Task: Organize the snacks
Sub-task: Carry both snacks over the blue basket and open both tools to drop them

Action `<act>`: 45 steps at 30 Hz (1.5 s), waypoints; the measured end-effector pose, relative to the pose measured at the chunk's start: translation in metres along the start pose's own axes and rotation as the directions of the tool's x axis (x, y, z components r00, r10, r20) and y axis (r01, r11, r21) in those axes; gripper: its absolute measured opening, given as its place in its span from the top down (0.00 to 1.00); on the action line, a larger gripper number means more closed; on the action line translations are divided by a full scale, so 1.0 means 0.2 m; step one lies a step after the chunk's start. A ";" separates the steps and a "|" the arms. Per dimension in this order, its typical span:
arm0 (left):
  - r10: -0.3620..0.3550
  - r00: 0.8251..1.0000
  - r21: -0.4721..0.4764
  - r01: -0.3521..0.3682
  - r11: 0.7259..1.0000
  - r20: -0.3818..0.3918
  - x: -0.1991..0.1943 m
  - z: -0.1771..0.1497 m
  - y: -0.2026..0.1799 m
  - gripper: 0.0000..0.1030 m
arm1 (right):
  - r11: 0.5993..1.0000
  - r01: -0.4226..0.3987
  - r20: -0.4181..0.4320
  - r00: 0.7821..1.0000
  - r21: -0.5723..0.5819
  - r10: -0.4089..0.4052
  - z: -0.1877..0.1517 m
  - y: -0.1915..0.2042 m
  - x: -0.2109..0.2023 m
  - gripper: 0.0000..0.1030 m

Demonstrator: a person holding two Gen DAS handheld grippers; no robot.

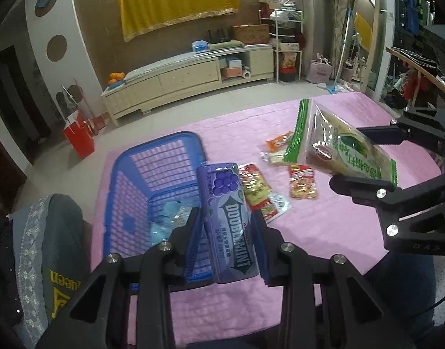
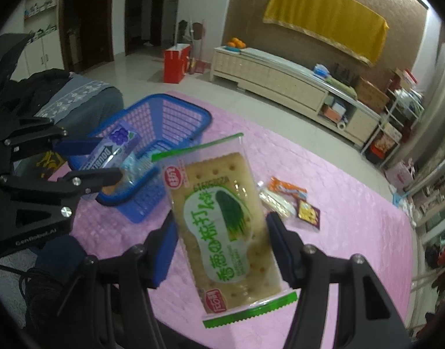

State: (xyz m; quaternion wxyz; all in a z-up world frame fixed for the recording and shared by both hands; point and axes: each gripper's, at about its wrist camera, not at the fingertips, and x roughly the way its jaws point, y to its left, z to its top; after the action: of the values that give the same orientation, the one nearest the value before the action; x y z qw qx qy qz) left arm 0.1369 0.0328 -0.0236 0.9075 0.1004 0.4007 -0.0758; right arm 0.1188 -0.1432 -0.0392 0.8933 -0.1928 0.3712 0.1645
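Observation:
My left gripper (image 1: pixel 227 218) is shut on a purple Doublemint gum box (image 1: pixel 229 221), held over the right edge of the blue basket (image 1: pixel 152 174). The gum box also shows in the right wrist view (image 2: pixel 112 148). My right gripper (image 2: pixel 219 226) is shut on a cracker packet (image 2: pixel 222 226) with green edges, held above the pink tablecloth. The cracker packet (image 1: pixel 344 142) and right gripper (image 1: pixel 365 157) show in the left wrist view, right of the basket. A light blue packet (image 1: pixel 167 221) lies in the basket.
Several small snack packets (image 1: pixel 302 181) lie on the pink tablecloth (image 1: pixel 324 232) between the basket and the right gripper; they also show in the right wrist view (image 2: pixel 292 200). A chair with grey clothing (image 1: pixel 42 247) stands left of the table. A TV cabinet (image 1: pixel 187 78) stands beyond.

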 end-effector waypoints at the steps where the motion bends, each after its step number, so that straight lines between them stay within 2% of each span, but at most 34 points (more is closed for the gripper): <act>1: 0.007 1.000 -0.004 -0.007 1.000 0.000 0.00 0.00 0.02 0.69 | 1.000 -0.004 0.003 1.000 -0.007 0.004 0.02 0.02 0.01 0.37; 11: 0.045 0.999 -0.053 -0.045 0.998 -0.005 0.01 -0.04 0.34 0.69 | 0.996 -0.046 0.023 0.999 -0.075 0.048 0.24 0.21 0.11 0.37; 21: 0.051 0.998 -0.071 -0.054 0.996 -0.043 0.20 -0.06 0.58 0.69 | 0.990 -0.090 -0.023 0.996 -0.106 0.088 0.40 0.31 0.41 0.37; 29: 0.004 0.996 -0.089 -0.012 0.996 -0.090 0.42 -0.06 0.63 0.69 | 0.991 -0.111 -0.070 0.992 -0.075 0.106 0.42 0.28 0.63 0.37; 35: -0.013 0.994 -0.071 0.005 0.997 -0.111 0.51 -0.05 0.60 0.68 | 0.991 -0.116 -0.095 0.989 -0.065 0.110 0.40 0.26 0.70 0.37; 36: -0.013 0.994 -0.067 0.006 0.998 -0.109 0.51 -0.05 0.59 0.66 | 0.991 -0.116 -0.097 0.989 -0.061 0.109 0.40 0.26 0.69 0.37; 38: -0.010 0.995 -0.048 0.005 0.999 -0.099 0.50 -0.05 0.57 0.50 | 0.992 -0.112 -0.096 0.990 -0.057 0.107 0.40 0.25 0.68 0.37; 41: -0.003 0.997 -0.026 0.001 1.000 -0.079 0.46 -0.05 0.56 0.38 | 0.993 -0.106 -0.092 0.991 -0.051 0.101 0.40 0.23 0.66 0.37; 45: 0.022 0.998 -0.023 -0.024 0.999 -0.050 0.38 -0.04 0.59 0.35 | 0.994 -0.100 -0.082 0.992 -0.052 0.095 0.42 0.22 0.63 0.37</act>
State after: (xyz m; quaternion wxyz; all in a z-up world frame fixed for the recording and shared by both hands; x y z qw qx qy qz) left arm 0.2080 0.1437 -0.0704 0.8991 0.0964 0.4229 -0.0581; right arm 0.2339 -0.0463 -0.0871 0.8630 -0.2057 0.4106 0.2106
